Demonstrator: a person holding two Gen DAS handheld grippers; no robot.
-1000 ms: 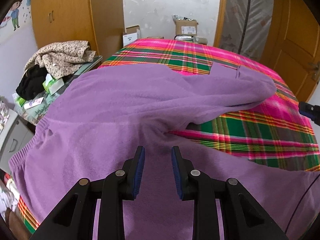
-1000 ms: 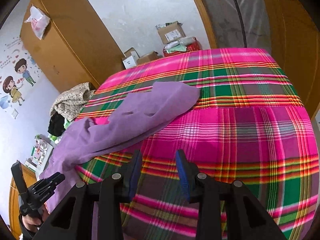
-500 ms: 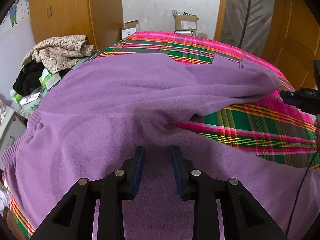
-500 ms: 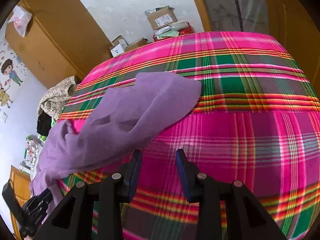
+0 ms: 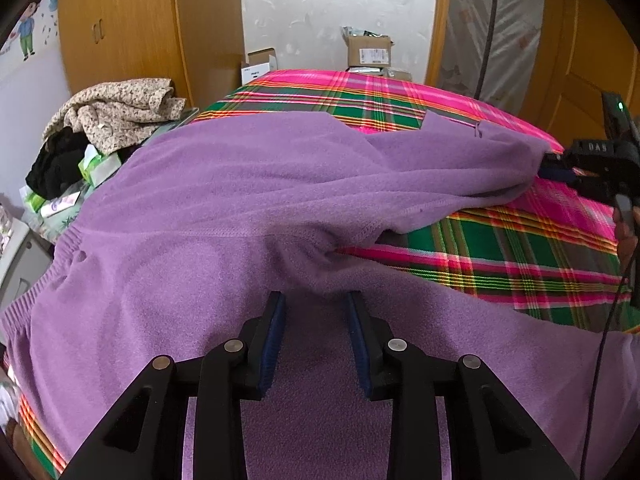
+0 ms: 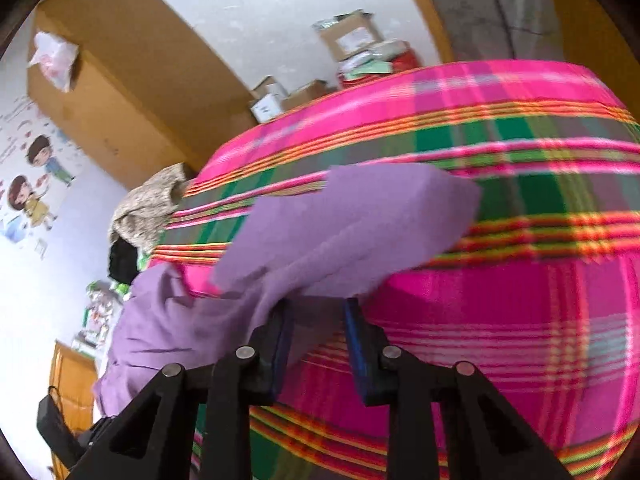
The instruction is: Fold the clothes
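Purple fleece trousers (image 5: 248, 216) lie spread across the plaid bedspread (image 5: 500, 248), waistband at 9 o'clock, one leg stretching toward 2 o'clock. My left gripper (image 5: 316, 312) hovers low over the crotch seam, fingers (image 5: 276, 332) partly apart and opening, with bunched fleece at their tips but not pinched. My right gripper (image 6: 318, 320) meets the leg end at its 12 o'clock; its fingers are closing, with the cloth edge between them.
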